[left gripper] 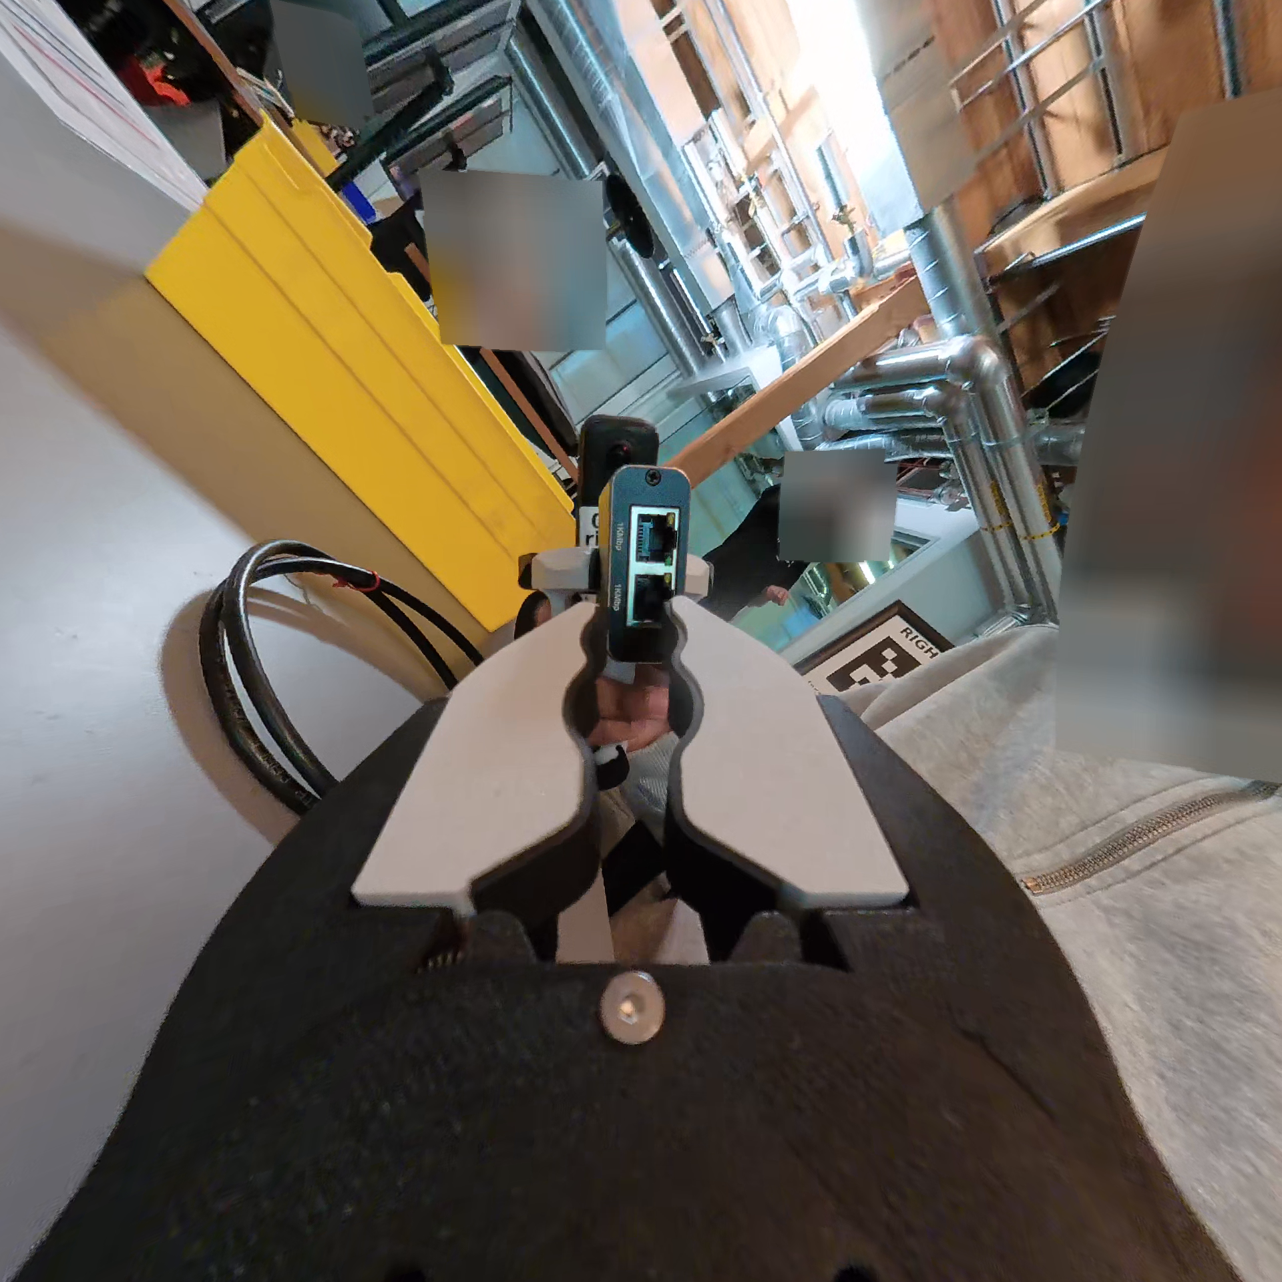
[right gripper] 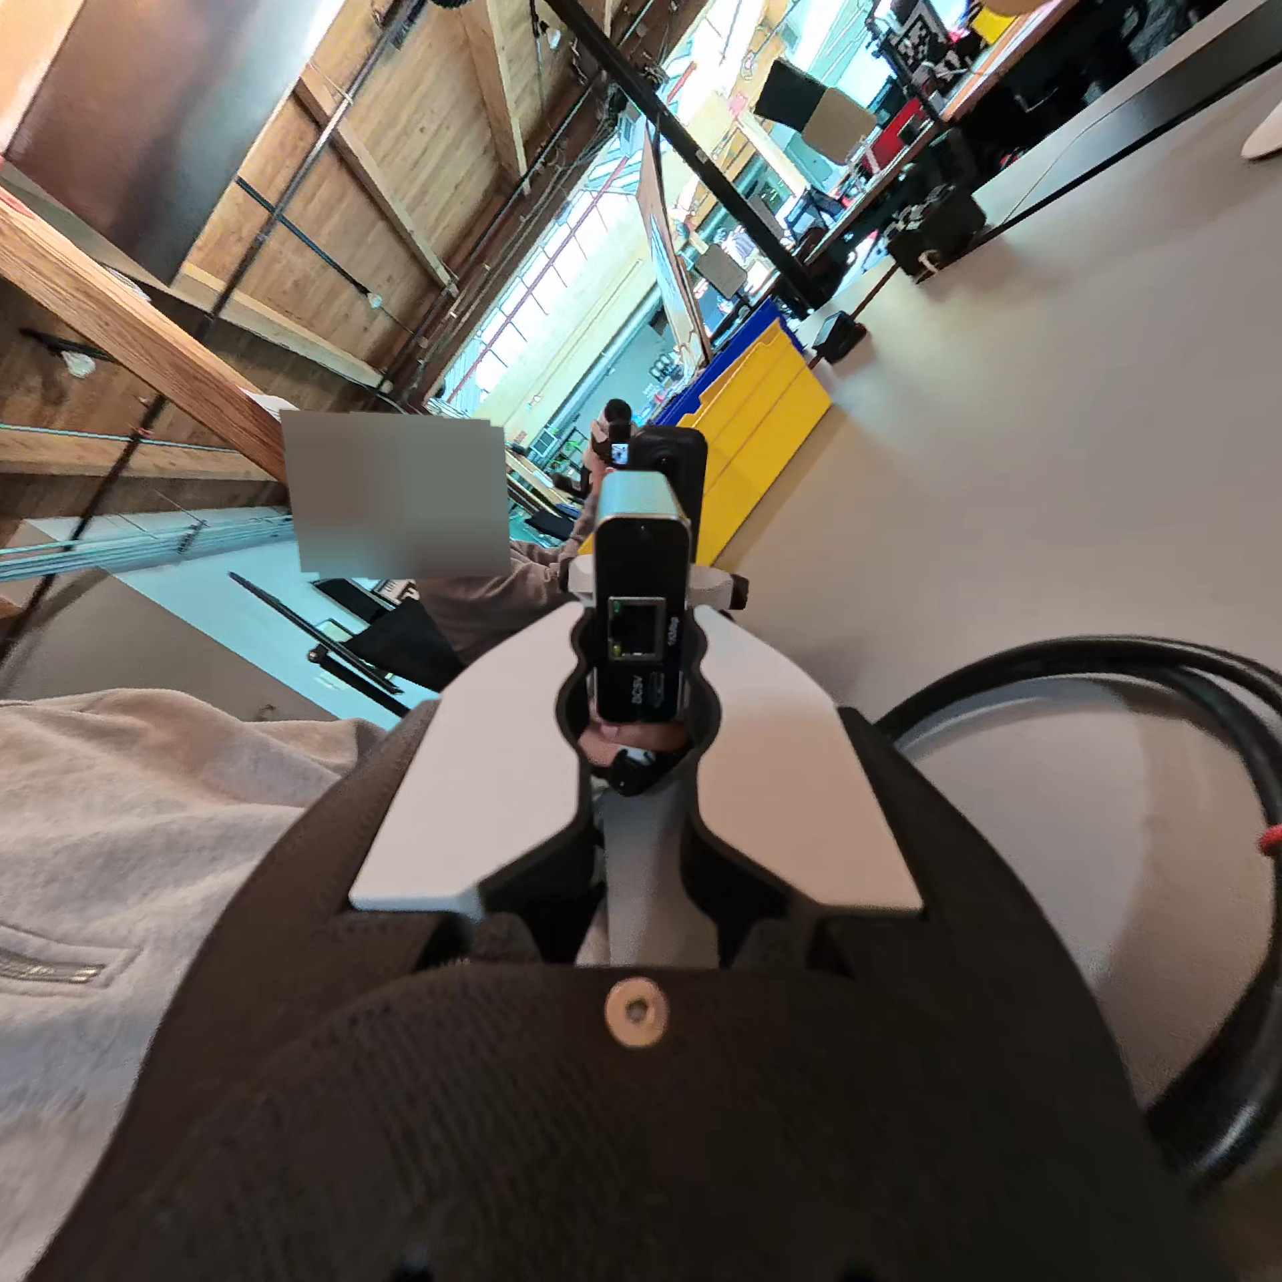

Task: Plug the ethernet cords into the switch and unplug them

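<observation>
A small dark switch (left gripper: 648, 548) is held in the air between both grippers, which face each other. In the left wrist view its end face shows two empty ethernet ports, one above the other. My left gripper (left gripper: 635, 621) is shut on its lower part. In the right wrist view the switch (right gripper: 642, 555) shows the opposite face, with one empty port and a small power socket. My right gripper (right gripper: 638, 621) is shut on it. Each view shows the other gripper's grey fingertips (left gripper: 555, 572) (right gripper: 718, 583) behind the switch. A coil of black ethernet cord (left gripper: 236, 694) (right gripper: 1110, 666) lies on the white table, unplugged.
The white table (left gripper: 104, 624) (right gripper: 1006, 451) lies under the grippers. Stacked yellow bins (left gripper: 333, 333) (right gripper: 756, 430) stand at its far side. A person's grey zip-up sleeve (left gripper: 1040, 832) (right gripper: 139, 798) is close beside the grippers. A black-and-white marker tag (left gripper: 874, 659) shows behind.
</observation>
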### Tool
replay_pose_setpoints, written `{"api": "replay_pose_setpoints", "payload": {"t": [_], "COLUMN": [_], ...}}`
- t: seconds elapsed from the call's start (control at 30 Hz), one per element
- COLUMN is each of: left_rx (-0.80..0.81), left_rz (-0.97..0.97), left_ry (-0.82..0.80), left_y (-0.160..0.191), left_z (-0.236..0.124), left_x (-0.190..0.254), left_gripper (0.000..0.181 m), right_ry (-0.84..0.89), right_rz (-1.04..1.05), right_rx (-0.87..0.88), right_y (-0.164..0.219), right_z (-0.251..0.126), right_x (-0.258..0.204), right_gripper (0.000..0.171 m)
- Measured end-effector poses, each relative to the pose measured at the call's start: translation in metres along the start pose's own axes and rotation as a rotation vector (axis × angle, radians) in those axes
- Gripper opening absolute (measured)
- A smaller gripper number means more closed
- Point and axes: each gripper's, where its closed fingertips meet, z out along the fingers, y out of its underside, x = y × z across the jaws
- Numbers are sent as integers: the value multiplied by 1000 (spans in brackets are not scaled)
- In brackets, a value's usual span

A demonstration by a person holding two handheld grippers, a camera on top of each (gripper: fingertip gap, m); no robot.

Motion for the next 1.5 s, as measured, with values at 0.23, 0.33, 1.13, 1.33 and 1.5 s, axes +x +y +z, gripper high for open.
{"api": "replay_pose_setpoints", "payload": {"t": [0.23, 0.33, 1.13, 1.33, 1.5], "left_rx": [20, 18, -25, 141, 105], "left_rz": [-30, -38, -63, -55, 14], "left_ry": [57, 55, -18, -60, -154], "left_y": [1, 3, 6, -37, -23], "left_z": [6, 8, 4, -41, -65], "left_x": [6, 4, -7, -5, -3], "left_gripper": [32, 37, 24, 24, 24], "right_ry": [-25, -53, 118, 211, 331], "right_rz": [85, 110, -149, -304, -512], "right_rx": [56, 70, -46, -167, -572], "right_y": [-9, -10, 5, 14, 75], "right_z": [-7, -8, 3, 5, 12], "right_x": [5, 3, 5, 2, 9], "right_gripper": [23, 23, 28, 42, 39]}}
